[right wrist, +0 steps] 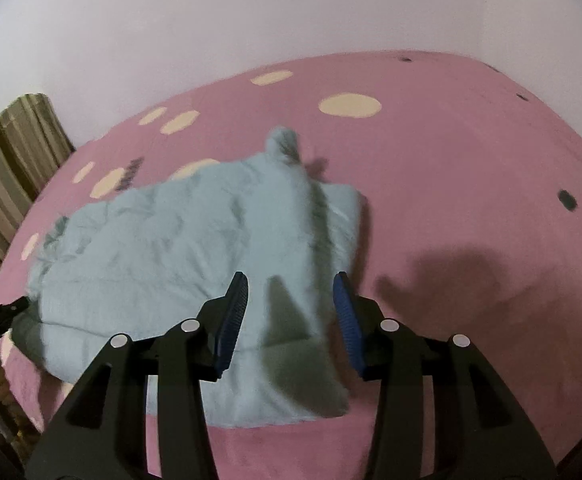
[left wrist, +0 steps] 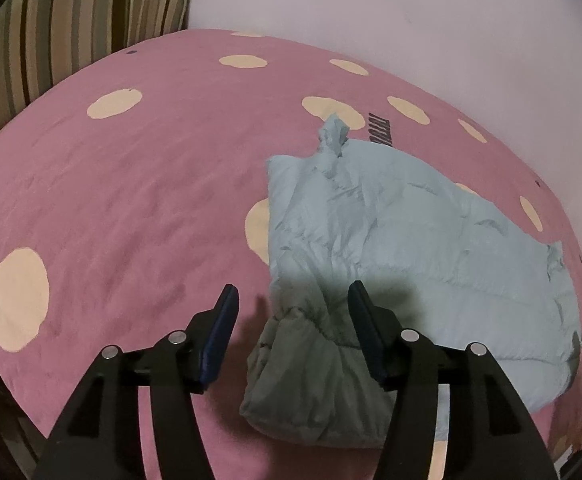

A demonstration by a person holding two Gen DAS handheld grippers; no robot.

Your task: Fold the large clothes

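Observation:
A light blue puffy jacket (left wrist: 407, 236) lies partly folded on a pink bed cover with cream dots (left wrist: 131, 184). My left gripper (left wrist: 293, 300) is open and empty, hovering above the jacket's near left corner, which lies in its shadow. In the right wrist view the jacket (right wrist: 179, 240) spreads to the left, with a sleeve end poking up at the far side. My right gripper (right wrist: 291, 288) is open and empty, above the jacket's near right part. The other gripper's tip shows at the left edge (right wrist: 3, 312).
A striped cushion or headboard (left wrist: 71, 28) stands at the far left of the bed. A pale wall (right wrist: 251, 12) runs behind the bed. The pink cover (right wrist: 471, 200) stretches bare to the right of the jacket.

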